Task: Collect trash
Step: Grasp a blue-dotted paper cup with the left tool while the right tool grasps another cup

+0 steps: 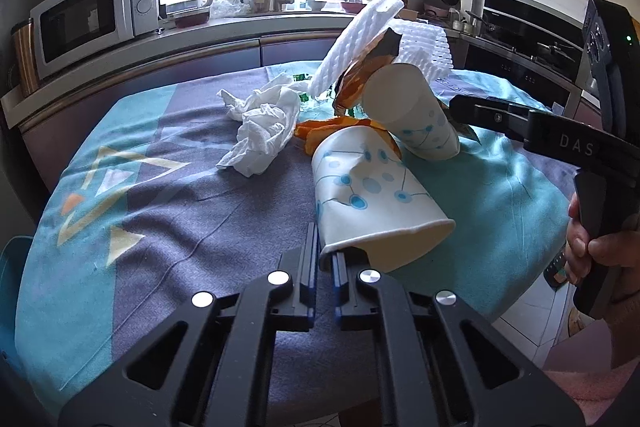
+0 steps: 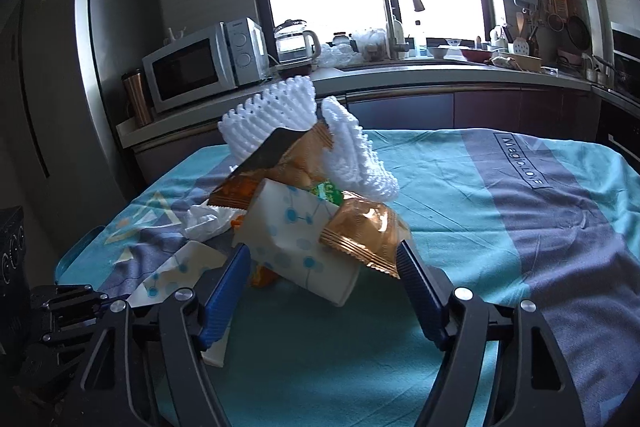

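Near cup [image 1: 376,199]: lies on its side on the desk [image 1: 192,227], long axis running toward the left camera – rim near, base toward the pile.
Left gripper [image 1: 324,259]: pressed together, pinching the near cup's rim wall.
Far cup [image 2: 296,243]: tilted, base up-left, mouth down toward the right gripper, leaning in the pile.
Right gripper [image 2: 324,267]: spread – fingers either side of the far cup and a brown wrapper [image 2: 364,231], not touching.
Pile: white foam net [image 2: 272,115], wrappers, crumpled tissue [image 1: 264,131], orange peel [image 1: 320,131].
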The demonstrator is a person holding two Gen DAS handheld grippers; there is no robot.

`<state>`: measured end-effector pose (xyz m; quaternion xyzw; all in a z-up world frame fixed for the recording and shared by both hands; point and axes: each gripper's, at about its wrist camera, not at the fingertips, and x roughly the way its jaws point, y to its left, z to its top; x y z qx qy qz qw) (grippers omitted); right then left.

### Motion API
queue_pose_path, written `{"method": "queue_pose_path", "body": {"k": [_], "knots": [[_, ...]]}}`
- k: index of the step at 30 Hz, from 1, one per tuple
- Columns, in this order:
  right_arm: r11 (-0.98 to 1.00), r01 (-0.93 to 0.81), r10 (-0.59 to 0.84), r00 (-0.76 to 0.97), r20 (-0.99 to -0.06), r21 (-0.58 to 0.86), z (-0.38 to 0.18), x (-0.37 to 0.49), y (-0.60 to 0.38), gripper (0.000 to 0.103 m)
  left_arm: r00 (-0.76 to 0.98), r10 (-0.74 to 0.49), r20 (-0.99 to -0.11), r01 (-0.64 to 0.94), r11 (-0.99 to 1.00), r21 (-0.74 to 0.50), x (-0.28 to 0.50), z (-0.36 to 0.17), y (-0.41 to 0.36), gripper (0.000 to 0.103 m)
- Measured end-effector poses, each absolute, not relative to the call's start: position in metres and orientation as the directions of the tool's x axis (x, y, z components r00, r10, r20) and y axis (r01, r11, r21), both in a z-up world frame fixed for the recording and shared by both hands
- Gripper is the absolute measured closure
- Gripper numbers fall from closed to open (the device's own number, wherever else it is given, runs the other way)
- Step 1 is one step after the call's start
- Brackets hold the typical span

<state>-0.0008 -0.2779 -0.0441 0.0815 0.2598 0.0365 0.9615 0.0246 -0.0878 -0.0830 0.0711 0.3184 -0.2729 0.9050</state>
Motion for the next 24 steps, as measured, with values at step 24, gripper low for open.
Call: {"method": "queue_pose_path", "body": {"k": [24], "knots": [[0.981,-0.076,-0.027,0.859,-0.512,-0.179,-0.047,0.036,-0.213,0.056,0.710,-0.413,-0.570,0.445,0.891,-0.091,0.029,-0.070,-0.034,0.098]]}}
